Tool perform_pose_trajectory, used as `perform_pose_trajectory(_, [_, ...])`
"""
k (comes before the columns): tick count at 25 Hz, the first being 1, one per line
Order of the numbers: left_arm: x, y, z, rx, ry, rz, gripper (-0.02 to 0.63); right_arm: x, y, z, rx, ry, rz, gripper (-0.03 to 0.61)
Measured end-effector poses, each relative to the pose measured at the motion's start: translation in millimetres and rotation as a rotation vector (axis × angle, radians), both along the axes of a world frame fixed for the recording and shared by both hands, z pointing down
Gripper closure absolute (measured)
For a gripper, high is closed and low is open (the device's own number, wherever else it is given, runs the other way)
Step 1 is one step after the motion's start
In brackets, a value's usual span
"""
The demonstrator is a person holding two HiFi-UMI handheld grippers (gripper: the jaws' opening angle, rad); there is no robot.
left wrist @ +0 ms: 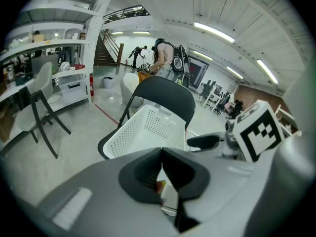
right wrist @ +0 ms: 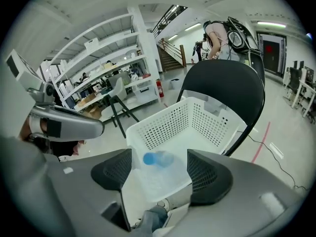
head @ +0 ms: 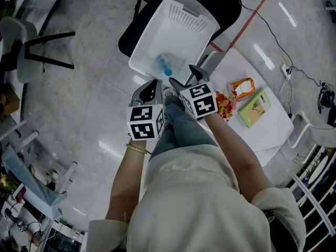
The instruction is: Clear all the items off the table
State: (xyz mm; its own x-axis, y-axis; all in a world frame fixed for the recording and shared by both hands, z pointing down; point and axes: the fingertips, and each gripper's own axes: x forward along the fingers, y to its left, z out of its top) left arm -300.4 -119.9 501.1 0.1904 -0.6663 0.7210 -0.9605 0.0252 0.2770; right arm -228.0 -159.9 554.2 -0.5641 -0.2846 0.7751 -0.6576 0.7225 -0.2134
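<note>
A white perforated basket [head: 181, 22] stands on a black chair [head: 231, 4]. Inside it lies a clear bottle with a blue cap [head: 164, 65], showing in the right gripper view as the same bottle [right wrist: 158, 158] on the basket [right wrist: 163, 120] floor. My right gripper [head: 185, 77] hovers over the basket's near rim, open, its jaws apart with nothing pressed between them [right wrist: 159, 174]. My left gripper [head: 154, 84] is beside it at the left, shut and empty [left wrist: 162, 153]. On the white table [head: 273, 133] lie an orange packet [head: 241, 87], a green box [head: 255, 107] and a colourful sweet bag [head: 226, 105].
The table stands right of the basket and chair. A red floor line [head: 247, 20] runs under the chair. Another chair [head: 31, 49] stands at far left, shelving [right wrist: 98, 68] behind it. A person with a backpack [left wrist: 170, 58] stands in the distance.
</note>
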Motion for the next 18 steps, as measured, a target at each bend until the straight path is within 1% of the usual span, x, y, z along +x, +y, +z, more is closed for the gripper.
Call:
perform_pose_trajectory(2, [-0.4,0.4,0.5,-0.002,0.000,-0.001,0.604,1.7,-1.7,-0.5,0.003,0.002,0.010,0.233])
perform_pose_trajectory(8, [-1.5,0.7,0.4,0.000,0.001,-0.005,0.604,4.4,-0.8,-2.8,0.015,0.001,0.021,0.264])
perform_pose_trajectory(12, [-2.1,1.6,-1.7,0.006,0.000,-0.006,0.604,3.2,2.8,-5.9,0.017,-0.012,0.022,0.307])
perform_pose_trajectory(16, [-1.5,3.3,-3.6,0.010,-0.002,-0.004,0.604,3.3,4.7,-9.8,0.032,-0.015,0.027,0.369])
perform_pose_trajectory(18, [-1.1,4.1,-5.0,0.012,-0.003,-0.002,0.604,3.5,5.2,-12.2,0.039,-0.017,0.031,0.381])
